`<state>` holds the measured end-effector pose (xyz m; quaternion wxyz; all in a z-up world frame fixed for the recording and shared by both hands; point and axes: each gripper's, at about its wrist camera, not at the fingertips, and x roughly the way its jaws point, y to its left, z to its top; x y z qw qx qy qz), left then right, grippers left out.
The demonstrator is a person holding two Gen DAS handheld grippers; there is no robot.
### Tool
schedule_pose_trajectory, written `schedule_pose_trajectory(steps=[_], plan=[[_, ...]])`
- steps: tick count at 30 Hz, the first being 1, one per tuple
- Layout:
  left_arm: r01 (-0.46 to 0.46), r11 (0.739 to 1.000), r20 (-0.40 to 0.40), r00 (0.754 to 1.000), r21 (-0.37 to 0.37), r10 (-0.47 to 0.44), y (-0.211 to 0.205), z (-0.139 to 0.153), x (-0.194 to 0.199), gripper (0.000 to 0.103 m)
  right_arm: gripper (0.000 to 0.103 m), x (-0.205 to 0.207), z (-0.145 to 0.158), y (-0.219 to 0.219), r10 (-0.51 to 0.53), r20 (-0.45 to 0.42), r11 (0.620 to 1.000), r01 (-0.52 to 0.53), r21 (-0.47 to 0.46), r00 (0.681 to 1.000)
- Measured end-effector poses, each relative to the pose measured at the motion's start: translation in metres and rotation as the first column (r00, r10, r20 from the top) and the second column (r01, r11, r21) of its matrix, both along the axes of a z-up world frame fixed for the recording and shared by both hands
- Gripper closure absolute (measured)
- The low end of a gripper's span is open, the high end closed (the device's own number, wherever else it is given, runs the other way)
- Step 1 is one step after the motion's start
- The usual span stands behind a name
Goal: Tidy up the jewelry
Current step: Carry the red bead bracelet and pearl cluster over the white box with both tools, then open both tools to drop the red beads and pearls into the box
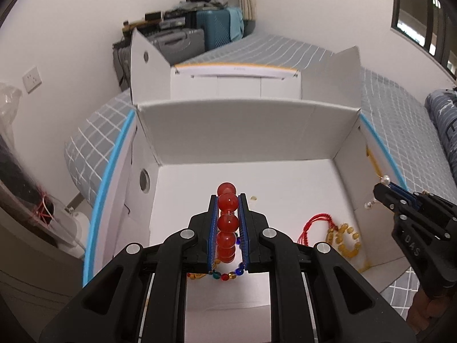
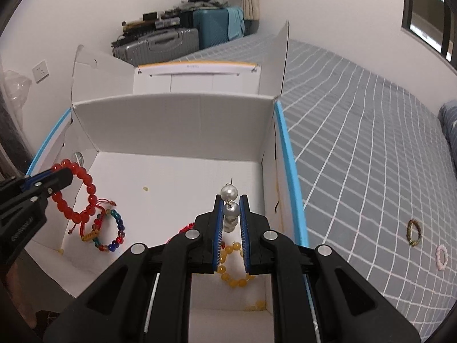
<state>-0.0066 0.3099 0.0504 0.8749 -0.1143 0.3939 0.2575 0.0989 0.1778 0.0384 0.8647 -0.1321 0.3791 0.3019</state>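
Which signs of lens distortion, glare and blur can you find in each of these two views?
Left wrist view: straight edges of the white box bow outward, dark corners frame the picture, the red bead bracelet in the left tongs shows small highlights, far luggage is soft. Right wrist view: the bedspread grid curves, the pearls in the right tongs carry glints.

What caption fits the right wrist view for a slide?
Right gripper holds pearl jewelry over the white box; left gripper holds a red bead bracelet.

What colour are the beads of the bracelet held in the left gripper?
Red, translucent beads in the left gripper; the right wrist view shows the loop best.
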Motion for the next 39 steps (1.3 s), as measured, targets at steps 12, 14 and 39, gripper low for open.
schedule_pose_trajectory(steps=[12, 14, 39], plan=[[-0.017, 0.999, -0.061, 0.998, -0.029, 0.015, 0.008, -0.012, 0.005, 0.090, 0.092, 0.004, -0.015, 0.008, -0.004, -0.096, 0.998, -0.002, -0.068, 0.995], [-0.017, 0.999, -0.074, 0.997, -0.029, 0.015, 0.008, -0.015, 0.007, 0.090, 0.092, 0.002, -0.018, 0.011, 0.000, -0.097, 0.997, -0.008, -0.079, 0.995], [-0.059, 0.997, -0.027, 0.998, 0.042, 0.061, 0.006, -0.002, -0.001, 0.020, 0.009, -0.010, 0.013, -0.005, 0.004, 0.012, 1.000, -0.005, 0.028, 1.000]])
